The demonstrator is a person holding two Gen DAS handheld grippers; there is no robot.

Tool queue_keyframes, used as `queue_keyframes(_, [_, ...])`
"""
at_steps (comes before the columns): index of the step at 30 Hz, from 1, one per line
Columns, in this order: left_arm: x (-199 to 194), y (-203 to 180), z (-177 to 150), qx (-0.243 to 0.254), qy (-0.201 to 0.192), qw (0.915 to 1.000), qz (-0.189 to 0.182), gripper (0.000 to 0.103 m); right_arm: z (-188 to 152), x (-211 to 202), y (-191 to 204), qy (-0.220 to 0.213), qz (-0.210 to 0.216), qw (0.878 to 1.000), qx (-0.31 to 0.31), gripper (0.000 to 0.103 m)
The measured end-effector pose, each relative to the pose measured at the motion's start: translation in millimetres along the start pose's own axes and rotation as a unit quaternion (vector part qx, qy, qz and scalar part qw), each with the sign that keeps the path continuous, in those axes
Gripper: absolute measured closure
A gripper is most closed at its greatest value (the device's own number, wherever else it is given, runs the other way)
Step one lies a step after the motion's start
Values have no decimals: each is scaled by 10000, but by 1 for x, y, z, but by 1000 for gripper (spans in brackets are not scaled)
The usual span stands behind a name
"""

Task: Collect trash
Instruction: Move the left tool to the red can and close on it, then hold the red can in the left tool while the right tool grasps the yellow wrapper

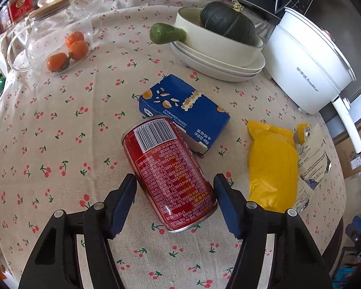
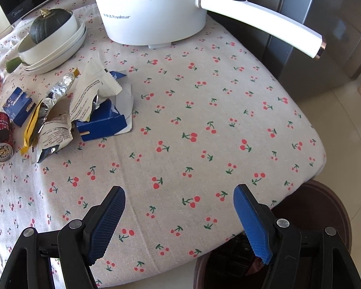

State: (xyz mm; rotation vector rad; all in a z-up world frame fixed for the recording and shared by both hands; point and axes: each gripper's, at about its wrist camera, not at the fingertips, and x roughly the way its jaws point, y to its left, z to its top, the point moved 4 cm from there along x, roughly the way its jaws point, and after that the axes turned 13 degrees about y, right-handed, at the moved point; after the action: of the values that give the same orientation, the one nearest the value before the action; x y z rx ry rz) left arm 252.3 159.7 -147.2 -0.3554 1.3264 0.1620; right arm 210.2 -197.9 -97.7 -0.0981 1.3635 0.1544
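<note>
A red drink can (image 1: pixel 170 175) lies on its side on the cherry-print tablecloth (image 1: pixel 60 144). My left gripper (image 1: pixel 175 187) is open with its blue pads on either side of the can, close to it. A blue biscuit box (image 1: pixel 185 110) lies just behind the can, and a yellow torn wrapper (image 1: pixel 272 166) lies to its right. In the right wrist view the can (image 2: pixel 1 134), the blue box (image 2: pixel 19 106), crumpled wrappers (image 2: pixel 60 110) and a torn blue carton (image 2: pixel 103 122) sit at far left. My right gripper (image 2: pixel 179 207) is open and empty over the table's near edge.
A white Royalstar electric pot (image 1: pixel 308 65) with a long handle (image 2: pixel 264 19) stands at the back. Stacked cream dishes (image 1: pixel 219 50) hold a dark green squash (image 1: pixel 228 21). A glass jar (image 1: pixel 55 38) holds oranges. A dark brown bin (image 2: pixel 288 236) stands below the table edge.
</note>
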Motion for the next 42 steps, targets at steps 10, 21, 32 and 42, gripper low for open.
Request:
queue_keyframes(10, [-4,9,-18,444,332,9981,267,37,4,5,12,36,37,10000,20,25])
queue_keyframes(21, [0,24,-25,195,345,9992,52,47,6,12,43,55,252,9997,36,25])
queue_keyframes(32, [-54,39,-39,429,-211,9983,-334,48,27,12,96,-177,614,9980,-15,25])
queue_keyframes(42, [-79,82,-44,393,-483,9976,-290,48,57,37,168,-225,568,9969,-497,25])
